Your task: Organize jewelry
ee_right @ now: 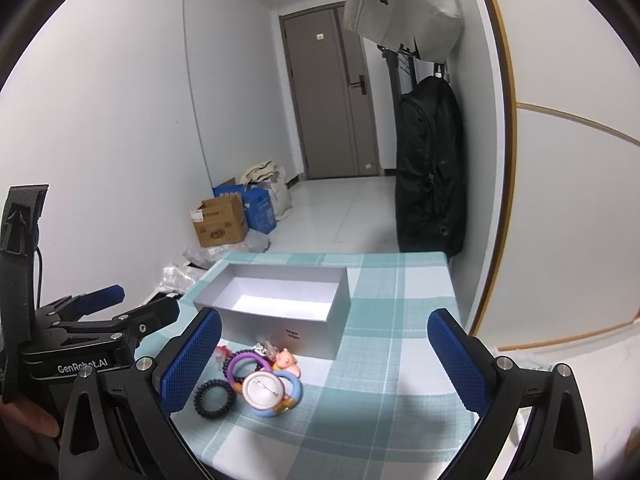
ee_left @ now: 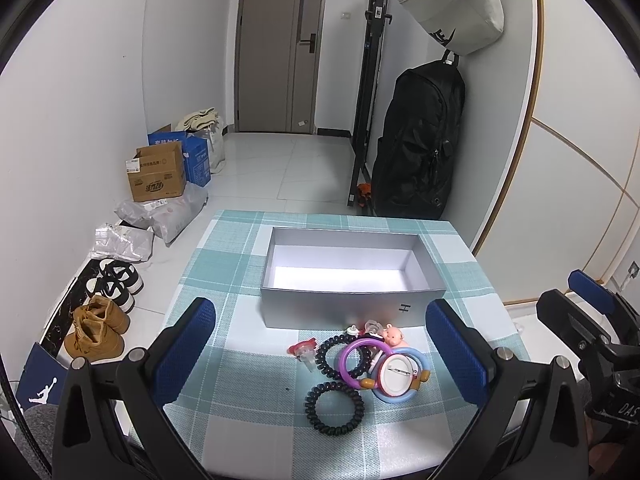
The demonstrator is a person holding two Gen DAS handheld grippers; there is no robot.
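An empty grey box (ee_left: pixel 352 312) (ee_right: pixel 276 322) stands open on the checked tablecloth (ee_left: pixel 240 264). In front of it lies a small heap of jewelry: a black spiral hair tie (ee_left: pixel 334 408) (ee_right: pixel 215 398), a second black spiral tie (ee_left: pixel 326 354), a purple ring (ee_left: pixel 354 360) (ee_right: pixel 242 360), a blue ring (ee_left: pixel 416 394) (ee_right: pixel 294 394), a white round badge (ee_left: pixel 396 374) (ee_right: pixel 262 392), a pink pig figure (ee_left: pixel 393 335) (ee_right: pixel 289 361) and a red clip (ee_left: pixel 302 350). My left gripper (ee_left: pixel 320 356) is open above the heap. My right gripper (ee_right: pixel 324 358) is open, right of the heap.
The table's near edge is just under both grippers. Beyond the table are shoes (ee_left: pixel 102 320), cardboard boxes (ee_left: pixel 158 174) and plastic bags on the floor at the left. A black backpack (ee_left: pixel 420 140) and a beige bag (ee_left: pixel 452 4) hang at the right wall.
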